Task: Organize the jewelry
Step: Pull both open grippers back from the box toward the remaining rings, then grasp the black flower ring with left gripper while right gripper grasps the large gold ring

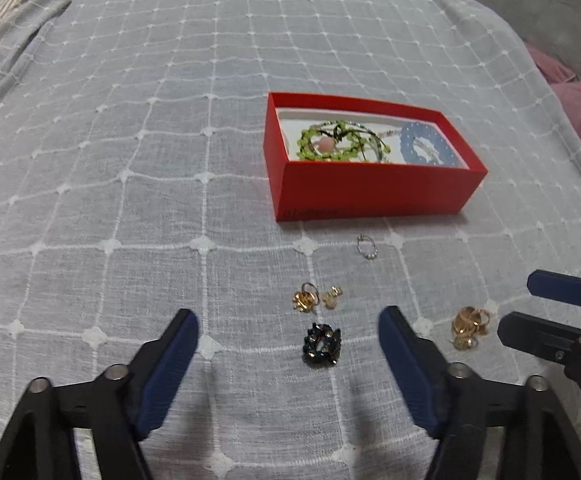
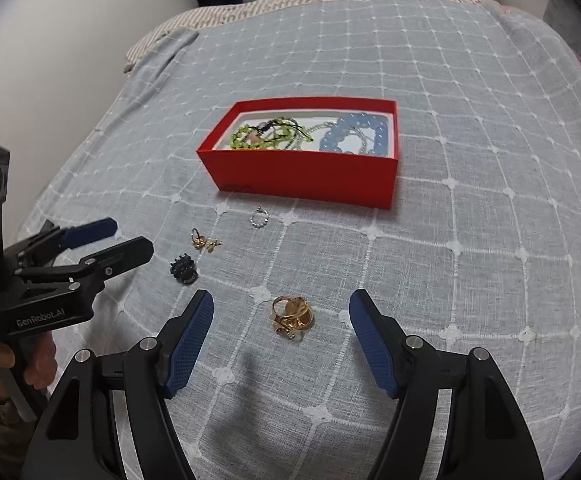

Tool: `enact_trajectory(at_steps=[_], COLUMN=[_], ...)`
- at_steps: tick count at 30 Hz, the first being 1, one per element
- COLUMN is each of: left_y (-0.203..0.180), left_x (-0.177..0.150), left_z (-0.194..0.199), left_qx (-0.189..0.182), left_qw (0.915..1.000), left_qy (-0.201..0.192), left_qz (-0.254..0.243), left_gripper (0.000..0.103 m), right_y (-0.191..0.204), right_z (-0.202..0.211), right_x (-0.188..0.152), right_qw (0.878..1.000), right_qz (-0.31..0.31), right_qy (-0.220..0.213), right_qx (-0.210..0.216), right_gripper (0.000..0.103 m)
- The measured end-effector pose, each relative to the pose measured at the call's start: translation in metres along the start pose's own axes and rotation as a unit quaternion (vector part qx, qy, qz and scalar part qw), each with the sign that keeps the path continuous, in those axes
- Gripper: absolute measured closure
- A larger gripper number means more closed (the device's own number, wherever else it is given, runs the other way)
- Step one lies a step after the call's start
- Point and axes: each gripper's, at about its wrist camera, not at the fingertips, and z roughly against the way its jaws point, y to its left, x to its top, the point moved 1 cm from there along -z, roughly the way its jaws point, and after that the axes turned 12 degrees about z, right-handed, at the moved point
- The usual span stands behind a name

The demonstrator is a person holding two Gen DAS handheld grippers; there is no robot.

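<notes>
A red box (image 1: 374, 184) sits on the bed (image 1: 130, 160), holding a green bead strand (image 1: 322, 142) and a blue bracelet (image 1: 430, 146). In front of the box lie a thin silver ring (image 1: 366, 247), then two small gold pieces (image 1: 316, 298), then a dark cluster ring (image 1: 322, 345). The left claw (image 1: 288, 334) is spread wide and empty, the dark ring lying between its fingertips on the cloth. The right claw (image 2: 280, 312) is likewise released, with gold rings (image 2: 292, 314) lying between its tips, untouched, well short of the box.
</notes>
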Motion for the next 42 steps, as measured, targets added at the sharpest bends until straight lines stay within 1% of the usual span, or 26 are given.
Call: enact_trajectory(at_steps=[1, 3, 6, 7, 9, 11, 15, 17, 19, 20, 21, 22, 24, 28, 31, 34, 35, 39, 42], left_y=[0.0, -0.002, -0.009, -0.011, -0.015, -0.016, -0.016, -0.016, -0.016, -0.016, -0.016, -0.015, -0.013, -0.011, -0.01, -0.009, -0.009, -0.008, -0.007], left_x=[-0.001, -0.003, -0.008, -0.01, -0.012, -0.013, -0.017, -0.019, -0.02, -0.019, -0.019, -0.019, -0.02, -0.02, -0.018, -0.017, -0.017, -0.017, -0.016], left_z=[-0.001, -0.004, -0.008, -0.009, -0.01, -0.011, -0.018, -0.023, -0.026, -0.027, -0.028, -0.03, -0.033, -0.036, -0.036, -0.036, -0.035, -0.034, -0.033], left_qx=[-0.007, -0.017, -0.023, -0.025, -0.028, -0.027, -0.021, -0.017, -0.018, -0.019, -0.019, -0.019, -0.021, -0.024, -0.023, -0.025, -0.024, -0.023, -0.024], left_qw=[1.0, 0.9997, 0.9994, 0.9993, 0.999, 0.9989, 0.9988, 0.9985, 0.9984, 0.9983, 0.9983, 0.9983, 0.998, 0.9977, 0.9978, 0.9978, 0.9979, 0.9981, 0.9983], left_qy=[0.006, 0.016, 0.025, 0.028, 0.032, 0.034, 0.041, 0.047, 0.051, 0.052, 0.053, 0.054, 0.059, 0.064, 0.063, 0.061, 0.06, 0.057, 0.053], left_qz=[0.003, 0.005, -0.004, -0.009, -0.014, -0.015, -0.019, -0.021, -0.019, -0.018, -0.016, -0.014, -0.007, -0.003, 0.0, 0.003, 0.001, 0.001, 0.002], left_gripper=[0.04, 0.045, 0.049, 0.053, 0.056, 0.056, 0.056, 0.058, 0.065, 0.066, 0.071, 0.078, 0.086, 0.097, 0.1, 0.1, 0.1, 0.1, 0.1], right_y=[-0.004, -0.008, -0.011, -0.011, -0.01, -0.007, 0.001, 0.003, 0.004, 0.004, 0.004, 0.004, 0.002, 0.0, -0.001, 0.0, 0.0, 0.0, -0.001], right_z=[-0.002, -0.005, -0.009, -0.011, -0.013, -0.016, -0.022, -0.026, -0.029, -0.03, -0.03, -0.031, -0.031, -0.031, -0.034, -0.036, -0.037, -0.035, -0.032], right_x=[-0.001, -0.003, -0.004, -0.004, -0.005, -0.006, -0.007, -0.008, -0.009, -0.009, -0.008, -0.008, -0.008, -0.01, -0.01, -0.009, -0.009, -0.008, -0.007], right_qw=[1.0, 0.999, 0.999, 0.999, 0.998, 0.998, 0.999, 0.998, 0.998, 0.998, 0.998, 0.998, 0.998, 0.998, 0.997, 0.997, 0.998, 0.998, 0.998], right_qz=[-0.014, -0.031, -0.044, -0.046, -0.052, -0.052, -0.036, -0.035, -0.036, -0.037, -0.039, -0.042, -0.046, -0.05, -0.052, -0.048, -0.046, -0.043, -0.047], right_qy=[0.001, 0.007, 0.012, 0.013, 0.016, 0.021, 0.033, 0.041, 0.044, 0.044, 0.044, 0.043, 0.043, 0.044, 0.047, 0.049, 0.049, 0.044, 0.037], right_qx=[0.007, 0.016, 0.021, 0.023, 0.032, 0.033, 0.018, 0.019, 0.019, 0.021, 0.023, 0.026, 0.025, 0.021, 0.019, 0.018, 0.016, 0.01, 0.015], right_gripper=[0.031, 0.041, 0.05, 0.05, 0.052, 0.053, 0.053, 0.054, 0.056, 0.057, 0.058, 0.058, 0.061, 0.065, 0.068, 0.075, 0.079, 0.079, 0.08])
